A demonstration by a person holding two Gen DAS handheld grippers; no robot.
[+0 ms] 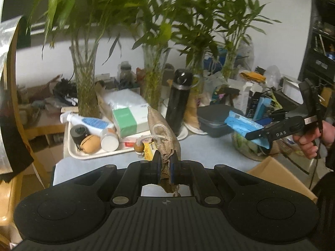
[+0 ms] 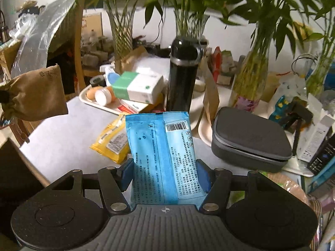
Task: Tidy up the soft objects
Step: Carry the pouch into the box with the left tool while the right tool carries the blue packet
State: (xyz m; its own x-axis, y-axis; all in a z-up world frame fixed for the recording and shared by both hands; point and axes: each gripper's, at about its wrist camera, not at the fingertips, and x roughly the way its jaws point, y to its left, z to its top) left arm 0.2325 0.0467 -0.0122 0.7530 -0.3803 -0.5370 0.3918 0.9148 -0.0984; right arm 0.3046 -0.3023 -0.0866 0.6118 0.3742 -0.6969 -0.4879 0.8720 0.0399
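Left claw [image 1: 165, 165] closed tight on neck of tan pouch [image 1: 162, 129], pouch held up above desk [image 1: 209, 148]. Right claw [image 2: 165, 175] pinching blue pack [image 2: 161, 154] from both sides, lifted over desk. Yellow pack [image 2: 112, 141] lies on desk, beside tray [image 2: 88, 100].

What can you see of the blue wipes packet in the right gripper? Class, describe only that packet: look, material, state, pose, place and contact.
The blue wipes packet is a flat, soft plastic pouch, light blue with a darker centre seam, a barcode and small printed text. It looks sealed. It stands upright, lifted above the table, clamped between the blue pads of the right gripper. The left wrist view shows it sticking out of that gripper over a glass bowl, touching nothing else.
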